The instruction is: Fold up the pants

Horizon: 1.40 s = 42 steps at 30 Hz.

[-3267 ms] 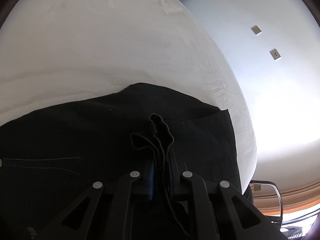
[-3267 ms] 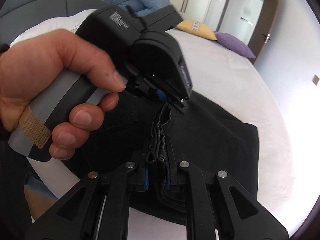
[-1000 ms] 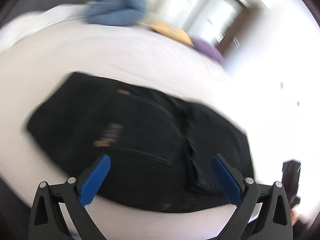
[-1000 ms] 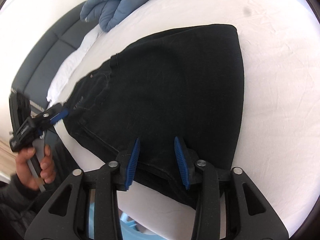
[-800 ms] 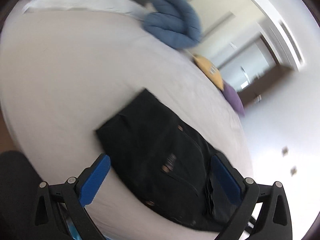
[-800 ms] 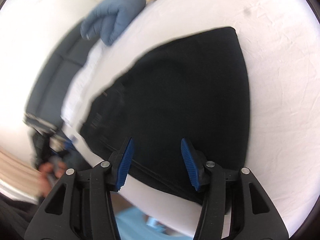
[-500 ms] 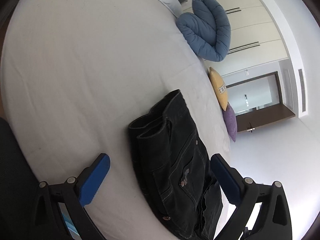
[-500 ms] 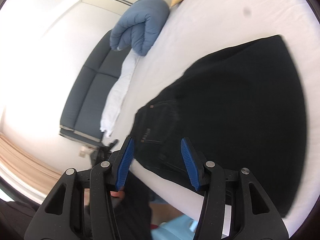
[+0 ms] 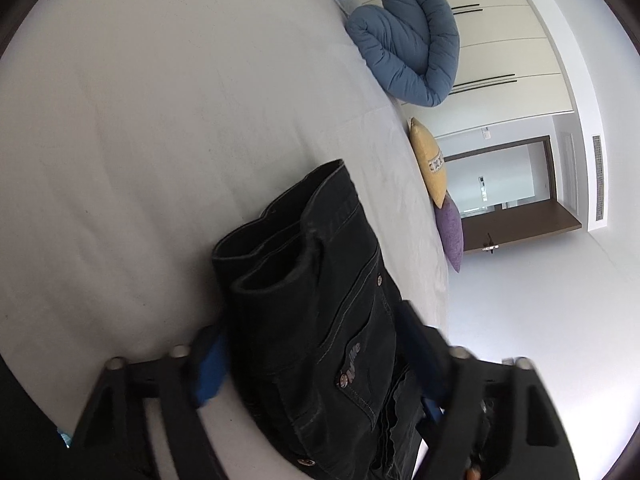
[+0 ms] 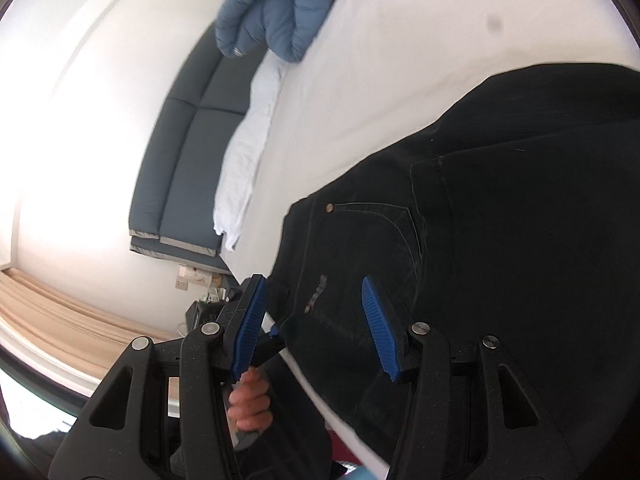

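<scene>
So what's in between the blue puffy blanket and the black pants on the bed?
Nothing: in the left wrist view only bare white sheet lies between the blue blanket and the black pants.

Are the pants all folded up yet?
Nearly. The black pants already lie doubled over on the white bed. The left claw is closing around the waistband end; the right claw hovers open above them. Probably one more fold remains.
</scene>
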Available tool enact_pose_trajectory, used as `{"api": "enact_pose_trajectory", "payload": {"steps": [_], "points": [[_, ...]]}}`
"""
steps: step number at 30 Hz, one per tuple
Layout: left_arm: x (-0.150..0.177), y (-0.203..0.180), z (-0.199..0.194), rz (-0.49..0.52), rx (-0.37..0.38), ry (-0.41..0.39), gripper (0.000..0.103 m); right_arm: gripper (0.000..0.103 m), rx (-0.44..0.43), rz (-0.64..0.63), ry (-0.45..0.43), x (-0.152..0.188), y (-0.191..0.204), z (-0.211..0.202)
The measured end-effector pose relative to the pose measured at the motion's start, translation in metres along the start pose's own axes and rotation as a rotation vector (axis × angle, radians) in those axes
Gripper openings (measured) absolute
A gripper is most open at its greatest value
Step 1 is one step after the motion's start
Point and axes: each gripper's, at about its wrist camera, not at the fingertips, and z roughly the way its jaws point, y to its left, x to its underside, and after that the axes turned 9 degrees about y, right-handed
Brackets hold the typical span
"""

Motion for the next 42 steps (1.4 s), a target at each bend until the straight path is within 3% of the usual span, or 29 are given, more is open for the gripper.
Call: {"api": "enact_pose_trajectory", "payload": {"steps": [2, 3, 5, 7, 11, 17, 20, 25, 31, 35, 36, 39, 42], "points": [[-0.002, 0.004, 0.004, -0.017, 0.023, 0.025, 0.043, 0.050, 0.031, 0.027, 0.048, -0.011, -0.008, 0.015], [-0.003, 0.006, 0.006, -0.024, 0.028, 0.033, 0.033, 0.053, 0.087, 0.047, 0.084, -0.016, -0.013, 0.027], [-0.004, 0.007, 0.009, -0.024, 0.031, 0.046, 0.025, 0.053, 0.182, 0.089, 0.135, -0.022, -0.024, 0.045], [-0.003, 0.003, 0.008, -0.001, 0.019, 0.044, 0.021, 0.049, 0.154, 0.100, 0.111, -0.026, -0.029, 0.042], [-0.005, -0.009, 0.007, 0.052, -0.002, 0.039, 0.016, 0.043, 0.174, 0.093, 0.096, -0.025, -0.032, 0.042], [-0.008, -0.046, 0.007, 0.203, -0.085, 0.062, 0.014, 0.043, 0.225, 0.046, 0.058, -0.018, -0.027, 0.049], [-0.005, -0.074, 0.005, 0.313, -0.143, 0.065, 0.014, 0.046, 0.202, 0.052, 0.050, -0.019, -0.025, 0.046], [0.017, -0.130, 0.006, 0.497, -0.192, 0.060, 0.014, 0.066, 0.165, 0.068, 0.006, -0.018, -0.013, 0.027], [0.096, -0.211, 0.044, 0.837, -0.294, 0.108, 0.014, 0.074, 0.102, 0.033, -0.069, -0.017, 0.006, -0.030], [0.161, -0.237, 0.084, 1.046, -0.361, 0.176, 0.014, 0.081, 0.032, -0.009, -0.115, -0.016, 0.011, -0.080], [0.180, -0.239, 0.096, 1.101, -0.381, 0.200, 0.014, 0.086, 0.034, -0.022, -0.119, -0.014, 0.010, -0.094], [0.221, -0.238, 0.123, 1.223, -0.433, 0.261, 0.014, 0.086, 0.081, -0.038, -0.114, -0.003, 0.000, -0.118], [0.247, -0.233, 0.141, 1.278, -0.449, 0.328, 0.014, 0.086, 0.137, -0.001, -0.079, 0.008, -0.022, -0.127]]}}
